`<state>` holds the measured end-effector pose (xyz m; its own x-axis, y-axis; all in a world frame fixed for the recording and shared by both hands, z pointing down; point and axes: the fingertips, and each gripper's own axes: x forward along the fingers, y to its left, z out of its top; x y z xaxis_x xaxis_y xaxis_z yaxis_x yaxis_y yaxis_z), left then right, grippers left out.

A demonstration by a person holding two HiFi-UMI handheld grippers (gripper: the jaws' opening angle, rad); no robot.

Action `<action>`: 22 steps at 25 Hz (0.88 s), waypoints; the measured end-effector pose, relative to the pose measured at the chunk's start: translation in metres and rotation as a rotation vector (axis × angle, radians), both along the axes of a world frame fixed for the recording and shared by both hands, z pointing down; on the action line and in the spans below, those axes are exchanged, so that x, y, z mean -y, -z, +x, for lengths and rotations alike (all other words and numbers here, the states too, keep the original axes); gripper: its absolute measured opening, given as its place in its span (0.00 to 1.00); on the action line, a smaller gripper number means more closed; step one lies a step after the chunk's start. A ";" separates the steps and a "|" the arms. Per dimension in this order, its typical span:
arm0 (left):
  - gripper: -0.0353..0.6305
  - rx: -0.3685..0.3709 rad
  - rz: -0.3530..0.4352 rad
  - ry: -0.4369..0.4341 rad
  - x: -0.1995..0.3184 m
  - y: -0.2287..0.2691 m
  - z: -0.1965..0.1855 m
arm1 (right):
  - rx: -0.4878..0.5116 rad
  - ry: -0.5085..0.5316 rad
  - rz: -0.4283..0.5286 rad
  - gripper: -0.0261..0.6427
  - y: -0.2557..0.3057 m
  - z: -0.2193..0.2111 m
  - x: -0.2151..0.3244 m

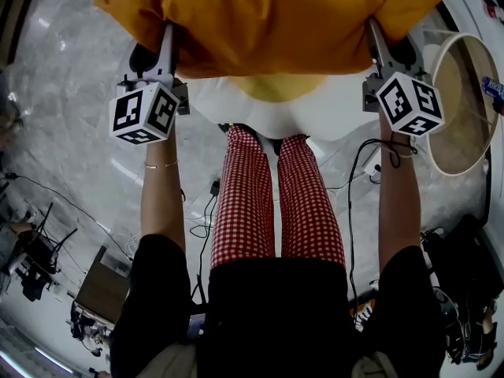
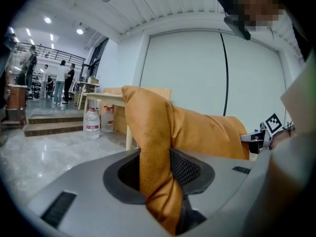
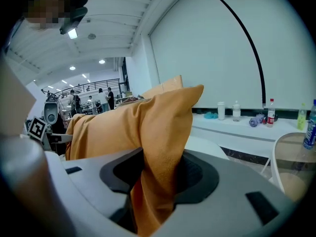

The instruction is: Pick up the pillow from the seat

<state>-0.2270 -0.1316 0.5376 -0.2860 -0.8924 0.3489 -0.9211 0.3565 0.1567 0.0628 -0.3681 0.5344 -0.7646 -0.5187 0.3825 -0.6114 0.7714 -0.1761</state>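
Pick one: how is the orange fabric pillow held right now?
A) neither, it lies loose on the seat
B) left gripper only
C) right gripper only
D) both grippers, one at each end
D: the orange fabric pillow spans between the left gripper and the right gripper, and each gripper view shows its jaws pinching a fold of the fabric.

Two grippers, the left gripper (image 1: 167,46) and the right gripper (image 1: 376,42), with one orange pillow (image 1: 268,18) between them. Beyond the left gripper, two water jugs (image 2: 92,124) stand side by side on the floor. Beyond the right gripper there are four bottles (image 3: 270,112) and one white cup (image 3: 220,110).
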 end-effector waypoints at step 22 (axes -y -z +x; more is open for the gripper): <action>0.28 0.059 0.058 -0.005 0.011 0.102 -0.008 | 0.065 -0.017 0.073 0.35 0.102 -0.006 0.001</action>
